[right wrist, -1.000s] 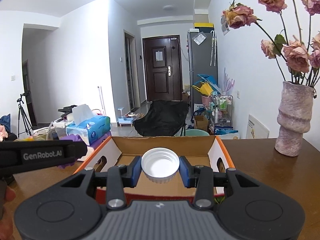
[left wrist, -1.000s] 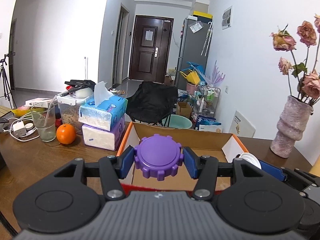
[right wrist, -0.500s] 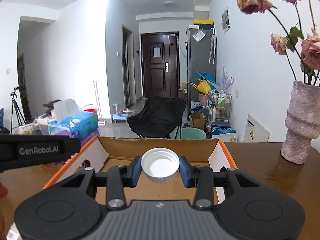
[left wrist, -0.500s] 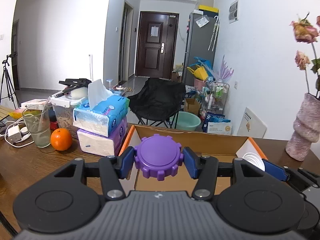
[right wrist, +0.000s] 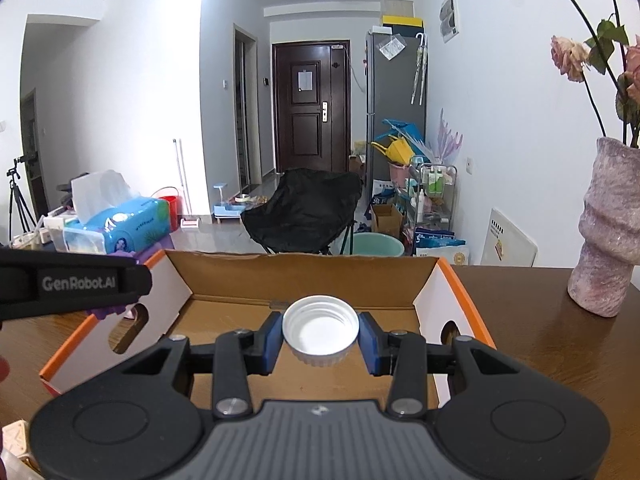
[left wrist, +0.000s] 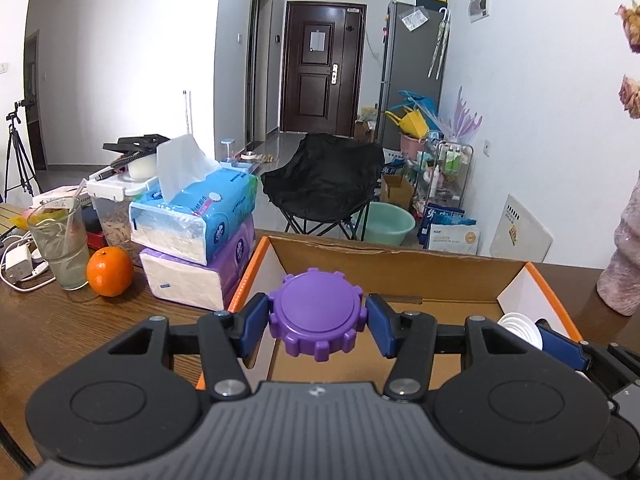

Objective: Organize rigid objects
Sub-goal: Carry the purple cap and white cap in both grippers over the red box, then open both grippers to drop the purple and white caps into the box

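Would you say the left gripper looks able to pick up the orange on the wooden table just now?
Probably not: the left gripper is shut on a purple knobbed cap, so the orange must wait.

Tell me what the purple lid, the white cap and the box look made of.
Purple lid: likely moulded plastic, matte, with chunky notched edge.
White cap: probably plastic, smooth inside, finely ribbed rim.
Box: corrugated cardboard, raw brown inside, white with orange edges.

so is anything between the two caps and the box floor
Nothing visible. The purple cap and the white cap are each gripped over the open cardboard box, and the floor that shows below them looks bare.
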A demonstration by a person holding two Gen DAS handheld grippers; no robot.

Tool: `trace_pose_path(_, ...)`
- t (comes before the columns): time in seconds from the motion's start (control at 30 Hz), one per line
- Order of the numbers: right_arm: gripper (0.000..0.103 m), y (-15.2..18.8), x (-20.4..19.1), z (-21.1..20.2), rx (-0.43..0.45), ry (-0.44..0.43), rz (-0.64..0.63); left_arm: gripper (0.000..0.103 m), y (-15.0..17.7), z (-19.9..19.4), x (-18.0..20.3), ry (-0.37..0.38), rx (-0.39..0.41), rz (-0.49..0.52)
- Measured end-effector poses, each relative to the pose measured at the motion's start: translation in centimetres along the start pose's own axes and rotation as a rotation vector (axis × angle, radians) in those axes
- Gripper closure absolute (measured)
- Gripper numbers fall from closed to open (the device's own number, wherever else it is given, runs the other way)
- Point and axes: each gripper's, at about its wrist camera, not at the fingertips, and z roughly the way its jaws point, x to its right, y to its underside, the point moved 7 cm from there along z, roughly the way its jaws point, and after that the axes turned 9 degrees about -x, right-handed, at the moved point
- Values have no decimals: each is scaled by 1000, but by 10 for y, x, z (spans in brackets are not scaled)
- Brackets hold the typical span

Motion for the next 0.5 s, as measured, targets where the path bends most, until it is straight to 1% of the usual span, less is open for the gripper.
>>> trace_pose_path(0.27, 64, 4, 6, 14, -26, -3, 22, 48, 6, 23, 3, -26, -50, 18)
trace_pose_path(0.5, 64, 8, 7, 17, -41, 2, 20, 48, 12, 34, 3, -43, -85, 36)
